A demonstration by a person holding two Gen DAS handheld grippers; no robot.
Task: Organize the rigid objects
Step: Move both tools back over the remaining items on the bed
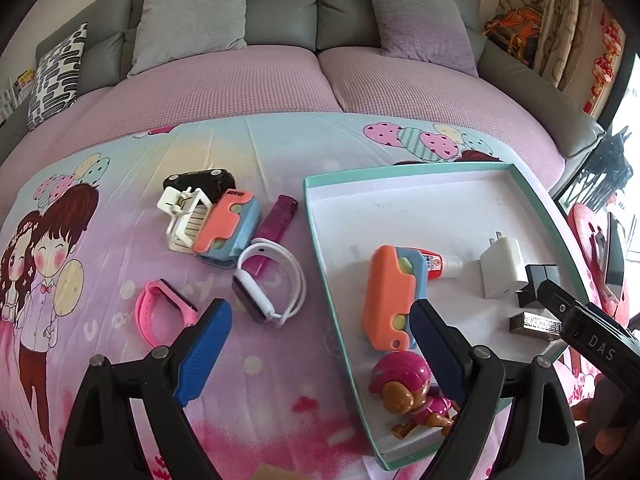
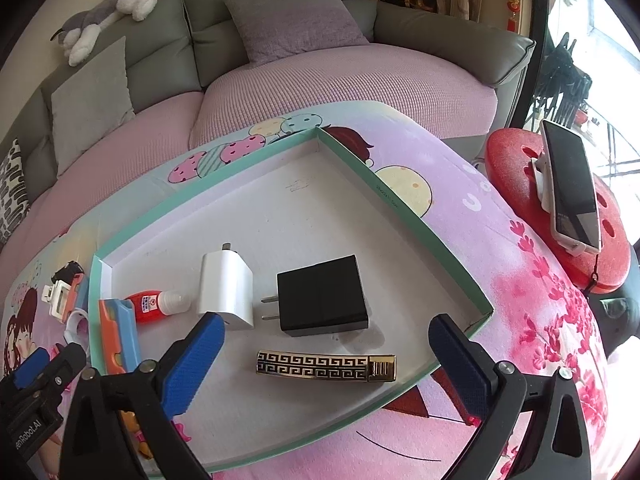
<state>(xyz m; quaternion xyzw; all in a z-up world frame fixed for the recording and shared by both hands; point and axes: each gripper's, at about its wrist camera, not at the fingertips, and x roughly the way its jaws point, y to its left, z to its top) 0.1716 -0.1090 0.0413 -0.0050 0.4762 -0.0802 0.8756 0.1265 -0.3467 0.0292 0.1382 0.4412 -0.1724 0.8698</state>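
Both my grippers gape wide, holding nothing; my right gripper (image 2: 326,354) hangs over the tray (image 2: 400,204). The gold lighter (image 2: 326,367) lies between its fingers — the black charger (image 2: 322,294) at twelve o'clock; my left gripper (image 1: 320,328) straddles the tray's edge.

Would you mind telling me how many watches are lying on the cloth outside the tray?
2. The pink watch lies nearest the left gripper's fingers; the white watch sits beside it, closer to the tray. Others could be hidden under the toy pile.

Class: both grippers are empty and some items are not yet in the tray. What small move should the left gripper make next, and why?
Probably ease the left gripper forward and left over the white watch. Its jaws are open and empty, and the watch lies on the cloth just outside the tray, the nearest loose item along with the pink watch. The right gripper hangs open over the gold lighter in the tray.
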